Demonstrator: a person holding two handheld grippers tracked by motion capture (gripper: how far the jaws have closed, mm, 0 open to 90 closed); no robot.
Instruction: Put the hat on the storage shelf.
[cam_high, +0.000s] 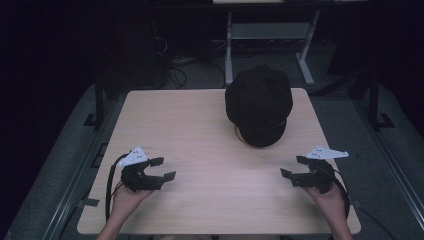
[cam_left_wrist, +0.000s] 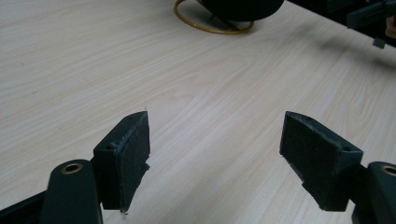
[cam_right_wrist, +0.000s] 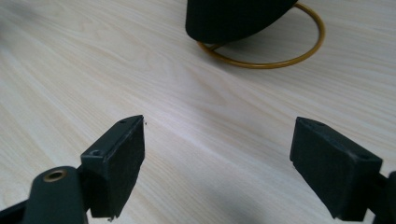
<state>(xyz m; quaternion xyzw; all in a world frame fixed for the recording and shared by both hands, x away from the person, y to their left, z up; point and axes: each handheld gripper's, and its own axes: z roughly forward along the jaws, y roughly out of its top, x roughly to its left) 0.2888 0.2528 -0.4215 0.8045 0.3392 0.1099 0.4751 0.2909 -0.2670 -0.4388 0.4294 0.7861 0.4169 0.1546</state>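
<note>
We see dark room, light wood bench (cam_high: 200, 130) at centre. Black cap (cam_high: 258, 105) sits on gold wire ring stand (cam_right_wrist: 280, 51) at bench's 1 o'clock, far edge. Our left gripper (cam_high: 162, 169) at 8 o'clock, jaws wide apart, empty. Our right gripper (cam_high: 291, 166) at 4 o'clock, jaws wide apart, empty. Both well apart from cap.

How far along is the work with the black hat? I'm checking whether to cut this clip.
Nothing looks done: the black hat sits untouched on its gold ring stand. In hand: the left gripper and right gripper hover open. Left: reaching and gripping the hat.
</note>
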